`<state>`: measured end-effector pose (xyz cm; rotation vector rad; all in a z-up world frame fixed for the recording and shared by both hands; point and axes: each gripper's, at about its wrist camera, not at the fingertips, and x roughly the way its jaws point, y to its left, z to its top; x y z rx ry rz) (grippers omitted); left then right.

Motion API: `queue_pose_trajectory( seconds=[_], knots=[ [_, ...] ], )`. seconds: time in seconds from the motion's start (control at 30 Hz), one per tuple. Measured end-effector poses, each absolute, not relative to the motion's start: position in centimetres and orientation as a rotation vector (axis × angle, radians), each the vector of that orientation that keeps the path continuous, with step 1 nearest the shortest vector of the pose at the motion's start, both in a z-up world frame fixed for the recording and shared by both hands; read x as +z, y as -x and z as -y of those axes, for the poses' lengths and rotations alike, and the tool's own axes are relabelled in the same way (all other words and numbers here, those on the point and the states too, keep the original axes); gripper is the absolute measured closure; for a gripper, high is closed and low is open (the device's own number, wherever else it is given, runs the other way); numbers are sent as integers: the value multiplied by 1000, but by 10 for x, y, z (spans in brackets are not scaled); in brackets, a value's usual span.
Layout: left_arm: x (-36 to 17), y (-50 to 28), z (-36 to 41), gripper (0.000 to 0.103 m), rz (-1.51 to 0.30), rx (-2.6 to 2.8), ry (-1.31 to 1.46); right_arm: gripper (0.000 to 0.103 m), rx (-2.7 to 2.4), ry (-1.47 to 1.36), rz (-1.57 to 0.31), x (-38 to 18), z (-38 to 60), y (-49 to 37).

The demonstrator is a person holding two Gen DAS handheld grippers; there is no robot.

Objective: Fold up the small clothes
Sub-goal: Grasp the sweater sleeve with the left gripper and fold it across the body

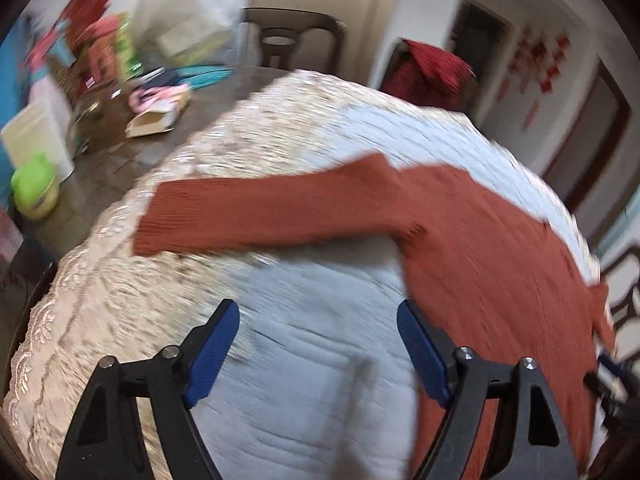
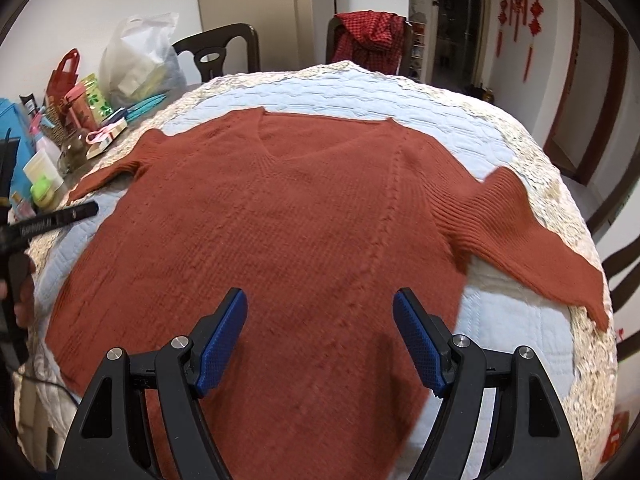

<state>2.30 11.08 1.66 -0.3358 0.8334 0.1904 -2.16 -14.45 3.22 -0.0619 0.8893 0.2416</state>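
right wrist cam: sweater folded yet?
No: the rust sweater lies flat on the quilted cloth, V-neck up, both sleeves spread out to the sides.

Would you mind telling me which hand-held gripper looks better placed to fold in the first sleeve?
Probably the left hand-held gripper: it is open, and the sweater's left sleeve stretches just ahead of it. The right hand-held gripper, also open, hovers over the body, away from either cuff.

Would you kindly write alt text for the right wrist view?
A rust sweater lies flat, front up, sleeves spread, on a quilted table cover. The open right claw hovers over its lower half; clutter sits at far left.
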Motion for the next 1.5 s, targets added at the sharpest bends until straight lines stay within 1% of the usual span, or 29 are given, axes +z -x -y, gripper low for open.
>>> queue_pose_trajectory(
  seconds=[0.2,0.27,0.4,0.47,0.5,0.53,0.57,0.6,0.63,0.73,0.8,0.93,1.07,1.17,1.27,1.43,1.47,1.5],
  knots=[
    [3,-31,-161,27,-815,225,519,28,243,57,-908,27,141,13],
    [-2,-34,-169,30,-808,216,563,28,242,54,-915,25,142,12],
    [-3,-41,-177,31,-777,218,606,28,238,56,-926,23,142,8],
    [-4,-44,-181,36,-774,235,619,28,236,56,-928,23,143,7],
    [-4,-45,-183,42,-773,248,624,28,235,55,-929,23,143,5],
    [-4,-46,-186,51,-769,256,627,28,235,54,-929,23,143,5],
    [-3,-48,-189,58,-765,269,621,28,235,51,-928,23,144,4],
    [-4,-50,-192,73,-771,286,613,28,235,49,-928,23,145,3],
    [-5,-51,-194,82,-778,296,614,28,235,46,-927,23,145,2],
    [-4,-59,-202,93,-782,292,619,28,234,37,-925,24,147,0],
    [9,-60,-197,95,-750,267,592,28,235,32,-923,24,148,0],
    [47,-67,-172,95,-672,152,534,28,233,20,-918,26,153,1],
    [84,-82,-120,95,-613,-25,451,28,229,1,-914,27,157,2],
    [96,-95,-71,95,-613,-175,403,28,227,-17,-909,30,160,3],
    [89,-110,-24,95,-648,-296,359,28,220,-29,-907,31,164,5],
    [44,-133,35,95,-826,-439,312,28,211,-63,-916,33,173,7],
    [39,-130,41,94,-845,-456,302,28,211,-71,-919,33,174,7],
    [39,-126,42,91,-845,-473,301,28,213,-78,-920,34,176,6]
  ],
)
